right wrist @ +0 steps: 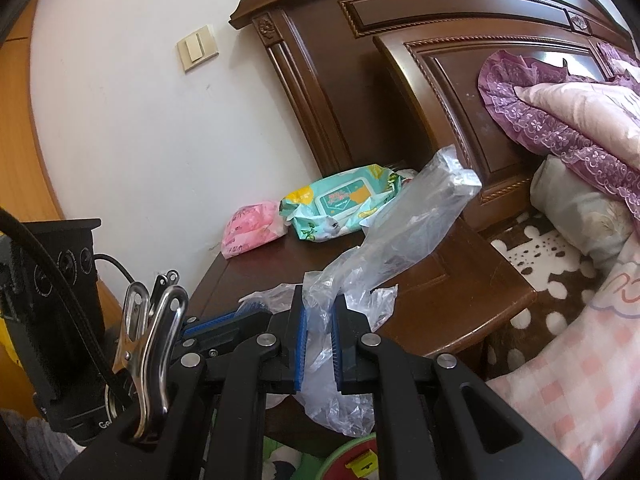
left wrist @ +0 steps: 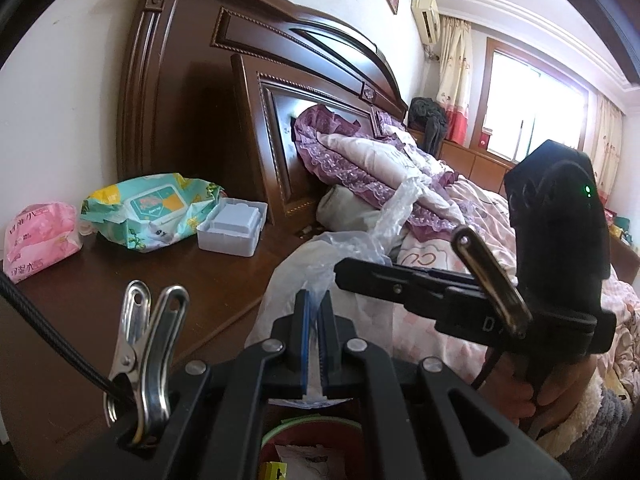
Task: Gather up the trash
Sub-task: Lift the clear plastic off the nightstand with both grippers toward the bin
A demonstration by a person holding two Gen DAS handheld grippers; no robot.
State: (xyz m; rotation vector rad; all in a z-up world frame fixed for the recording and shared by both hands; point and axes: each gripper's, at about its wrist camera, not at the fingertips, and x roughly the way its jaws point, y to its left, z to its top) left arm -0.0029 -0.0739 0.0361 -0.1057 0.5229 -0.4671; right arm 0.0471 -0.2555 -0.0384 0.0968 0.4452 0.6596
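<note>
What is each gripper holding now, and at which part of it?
Both hold one clear plastic bag: the left gripper pinches a thin edge, the right gripper clamps a bunched part of its rim.

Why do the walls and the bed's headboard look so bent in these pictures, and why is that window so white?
Left wrist view: the fisheye lens bows the headboard, and dark lens rim fills the corners; the window is washed out by daylight. Right wrist view: the same curving bends the wall and headboard; the light is even, and the bag glints faintly.
</note>
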